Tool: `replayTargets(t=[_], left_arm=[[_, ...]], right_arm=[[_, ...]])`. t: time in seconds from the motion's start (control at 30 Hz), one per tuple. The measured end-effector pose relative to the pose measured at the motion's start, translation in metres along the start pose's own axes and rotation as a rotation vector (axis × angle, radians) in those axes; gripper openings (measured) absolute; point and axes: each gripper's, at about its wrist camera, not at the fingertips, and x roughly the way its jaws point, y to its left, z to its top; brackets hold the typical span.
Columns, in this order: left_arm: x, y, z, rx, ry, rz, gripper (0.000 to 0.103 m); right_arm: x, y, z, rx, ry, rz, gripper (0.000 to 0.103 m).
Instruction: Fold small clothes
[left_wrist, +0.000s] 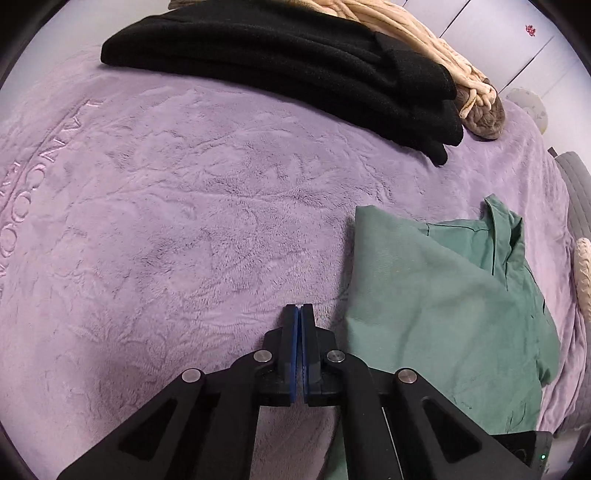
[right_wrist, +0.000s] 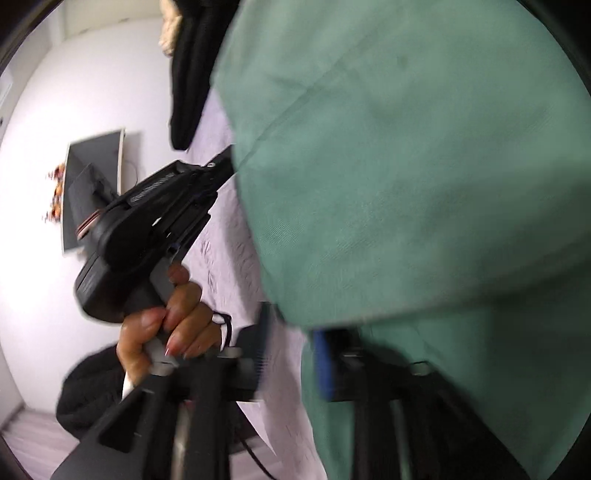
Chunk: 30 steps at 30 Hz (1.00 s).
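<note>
left tool (left_wrist: 298, 308): tilted steeply down over the purple blanket (left_wrist: 184, 206), pads pressed together on nothing, just left of the green shirt (left_wrist: 443, 295) | left hand (right_wrist: 173, 325): wrapped round its handle | right tool (right_wrist: 291, 354): blurred, spread, shirt draped over one finger | shirt: on the blanket, near side of the black clothes (left_wrist: 280, 62)

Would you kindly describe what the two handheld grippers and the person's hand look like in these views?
The left gripper is matte black, with angular cut-out linkage arms, round silver pivot pins and blue pads on its fingers. The right gripper, blurred, looks the same, with a blue pad. The left hand has long glossy nails and a dark sleeve.
</note>
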Motion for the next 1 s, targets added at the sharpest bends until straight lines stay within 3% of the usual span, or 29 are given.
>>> replayTargets(t=[0.03, 0.17, 0.23, 0.3, 0.4, 0.47, 0.57, 0.63, 0.83, 0.9, 0.93, 0.97, 1.0], left_arm=[[-0.006, -0.005, -0.001, 0.020, -0.011, 0.027, 0.005], [-0.039, -0.017, -0.006, 0.078, -0.075, 0.039, 0.005], [-0.054, -0.029, -0.014, 0.111, -0.096, 0.031, 0.005], [-0.062, -0.041, -0.021, 0.140, -0.102, 0.025, 0.005], [-0.061, -0.061, -0.035, 0.159, -0.092, 0.010, 0.005], [-0.049, -0.073, -0.045, 0.161, -0.065, 0.025, 0.005], [-0.027, -0.081, -0.060, 0.158, -0.013, 0.079, 0.005], [-0.016, -0.079, -0.069, 0.156, 0.008, 0.111, 0.005], [-0.022, -0.085, -0.072, 0.151, 0.020, 0.180, 0.005], [-0.027, -0.091, -0.076, 0.158, 0.020, 0.198, 0.005], [-0.031, -0.094, -0.081, 0.164, 0.020, 0.206, 0.005], [-0.034, -0.098, -0.086, 0.170, 0.020, 0.214, 0.005], [-0.036, -0.102, -0.092, 0.178, 0.025, 0.222, 0.005]], right_arm=[[-0.018, 0.003, -0.001, -0.033, -0.027, -0.009, 0.073], [-0.121, -0.016, 0.004, -0.063, -0.250, -0.176, 0.072], [-0.174, -0.045, 0.011, 0.017, -0.380, -0.295, 0.070], [-0.207, -0.070, 0.014, 0.104, -0.451, -0.351, 0.068], [-0.239, -0.098, 0.023, 0.199, -0.515, -0.351, 0.052], [-0.249, -0.108, 0.026, 0.191, -0.527, -0.348, 0.008], [-0.255, -0.113, 0.043, 0.177, -0.531, -0.412, 0.008], [-0.264, -0.122, 0.039, 0.203, -0.524, -0.367, 0.008], [-0.292, -0.124, 0.014, 0.206, -0.500, -0.341, 0.014], [-0.300, -0.120, 0.003, 0.196, -0.481, -0.342, 0.029], [-0.305, -0.119, -0.004, 0.192, -0.476, -0.344, 0.048], [-0.310, -0.118, -0.011, 0.191, -0.475, -0.345, 0.061], [-0.315, -0.116, -0.018, 0.188, -0.475, -0.337, 0.062]])
